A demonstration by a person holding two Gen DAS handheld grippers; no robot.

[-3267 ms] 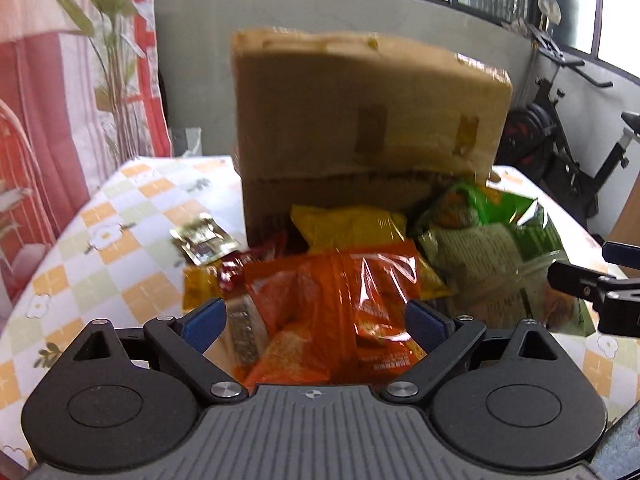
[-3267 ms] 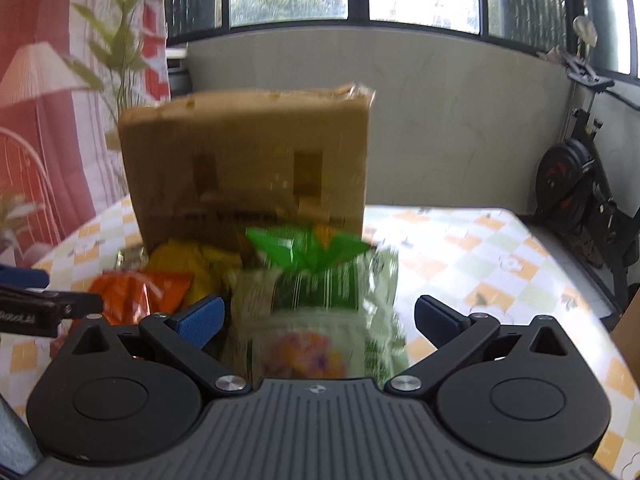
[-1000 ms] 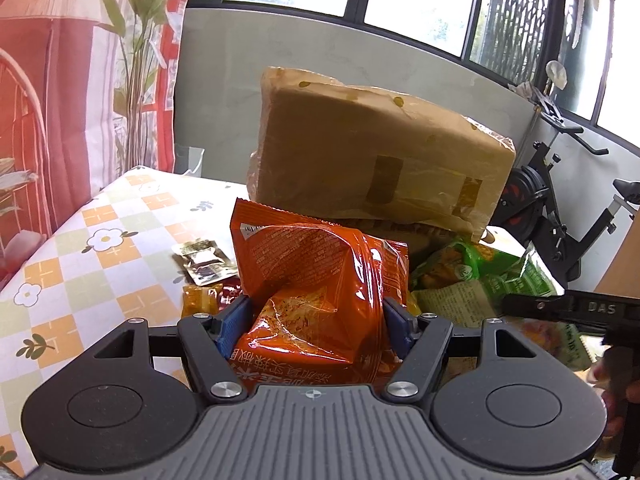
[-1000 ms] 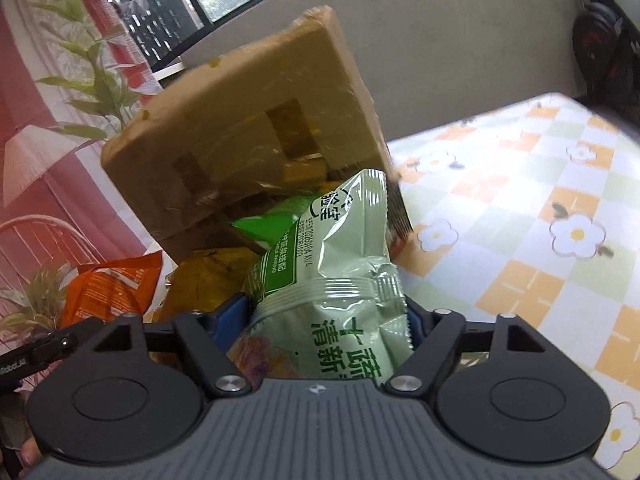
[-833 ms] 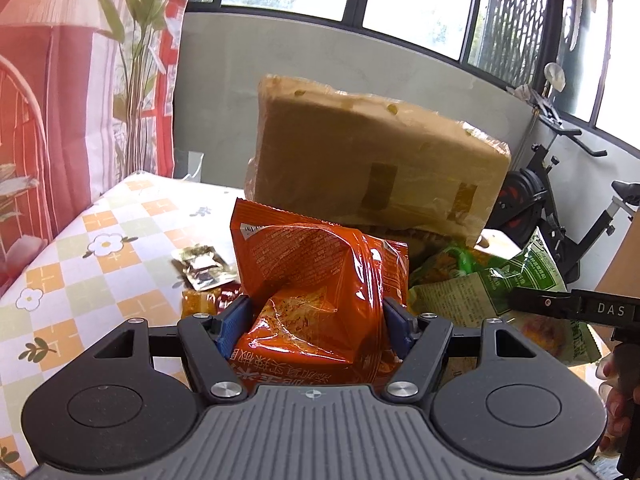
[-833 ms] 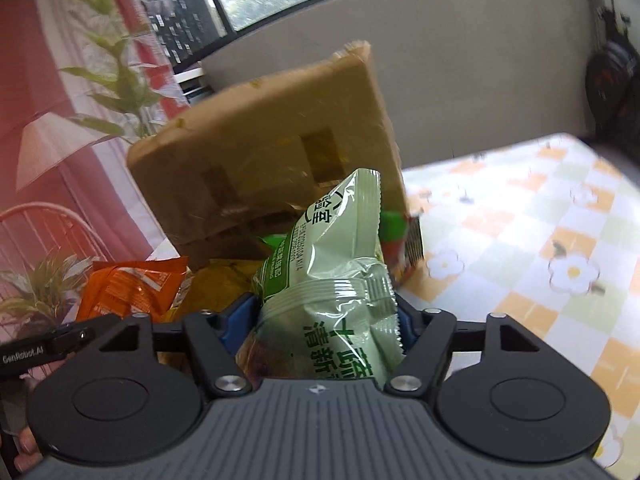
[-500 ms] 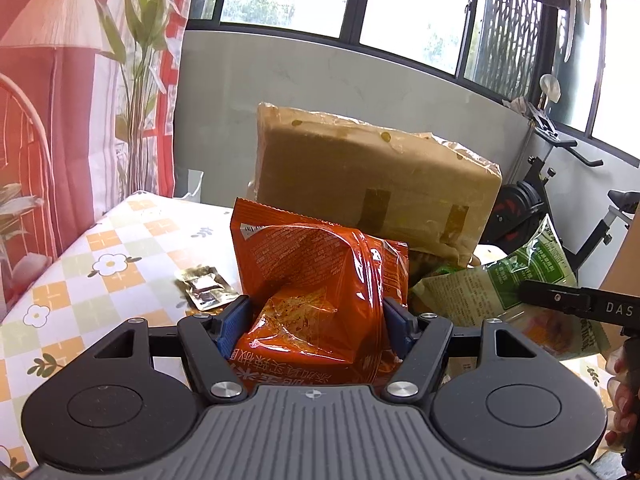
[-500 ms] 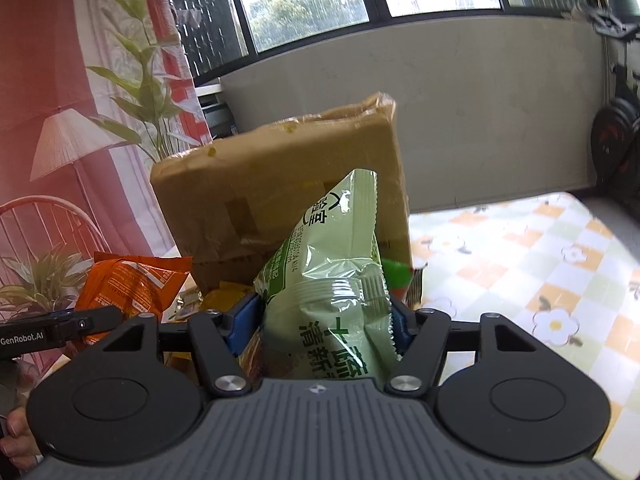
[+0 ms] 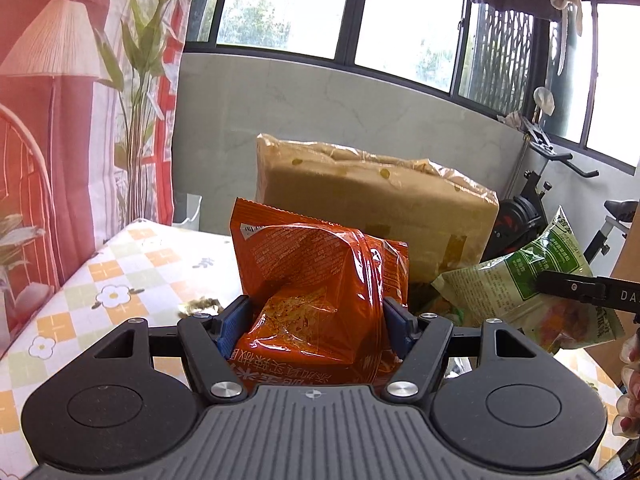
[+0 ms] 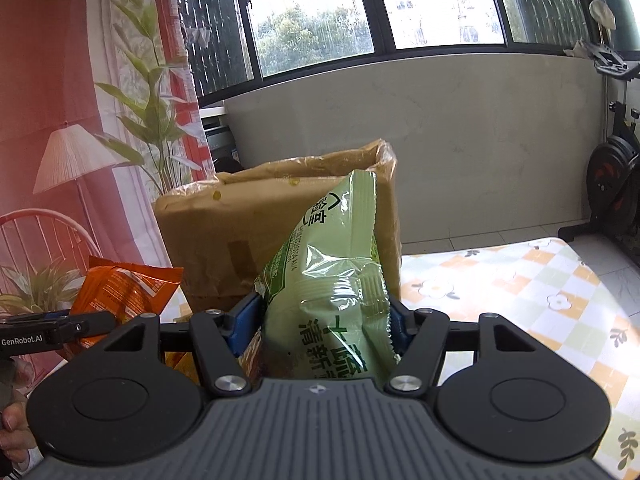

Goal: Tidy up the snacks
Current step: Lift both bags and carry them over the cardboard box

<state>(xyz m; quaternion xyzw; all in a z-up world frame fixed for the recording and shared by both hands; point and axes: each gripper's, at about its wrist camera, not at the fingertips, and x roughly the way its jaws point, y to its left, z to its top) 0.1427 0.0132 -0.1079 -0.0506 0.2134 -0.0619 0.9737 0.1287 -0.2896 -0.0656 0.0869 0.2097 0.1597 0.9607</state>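
Raised since earlier, green snack bag (image 10: 332, 280) stands upright, long axis vertical.

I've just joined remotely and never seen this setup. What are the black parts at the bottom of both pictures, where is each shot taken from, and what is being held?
There is no robot arm: a person carries a two-finger gripper in each hand, and each gripper has a camera looking forward along its fingers. The black parts are the gripper bodies.

In the left wrist view, the left gripper is shut on an orange bag. In the right wrist view, the right gripper, whose jaws have just closed further, is shut on a green bag. Each view also shows the other bag at its edge.

Behind both stands a cardboard box wrapped in plastic, on a table with a checked flower cloth.
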